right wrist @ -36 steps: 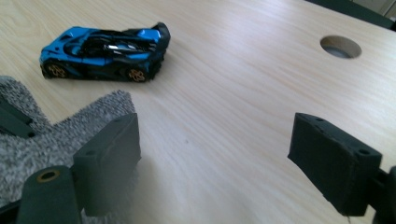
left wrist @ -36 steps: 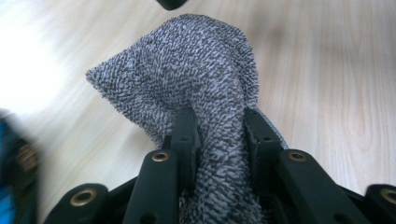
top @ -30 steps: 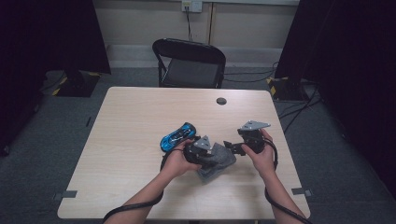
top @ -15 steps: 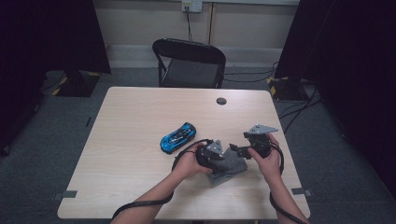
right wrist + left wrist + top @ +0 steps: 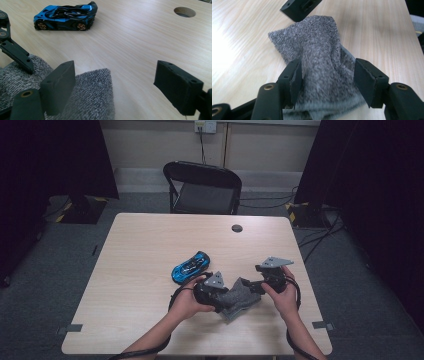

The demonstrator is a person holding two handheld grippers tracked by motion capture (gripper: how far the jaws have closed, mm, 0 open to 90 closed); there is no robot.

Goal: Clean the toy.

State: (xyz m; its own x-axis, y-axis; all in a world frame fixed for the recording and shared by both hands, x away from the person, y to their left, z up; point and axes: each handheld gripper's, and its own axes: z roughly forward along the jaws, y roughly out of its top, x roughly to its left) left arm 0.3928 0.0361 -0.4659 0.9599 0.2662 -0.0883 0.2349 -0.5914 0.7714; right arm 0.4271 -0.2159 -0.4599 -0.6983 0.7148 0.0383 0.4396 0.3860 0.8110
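Grey cloth (image 5: 322, 65) between just-opening left gripper (image 5: 327, 82) jaws, released, right gripper (image 5: 120, 87) spread beside it

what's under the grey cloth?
The grey cloth lies on the light wood table; bare wood shows around its edges. Anything beneath its folds is covered and cannot be seen.

The right gripper (image 5: 113, 87) has its two black jaws standing wide apart, with nothing pressed between them. A grey cloth (image 5: 92, 100) lies on the bench (image 5: 140, 42); its corner reaches into the gap just beside the left-hand jaw. Beyond the cloth, well apart from it, a blue toy car (image 5: 65, 16) stands side-on. A black jaw of the left gripper (image 5: 15, 53) rests on the cloth's far left part. A round hole (image 5: 184, 11) lies far right of the car.
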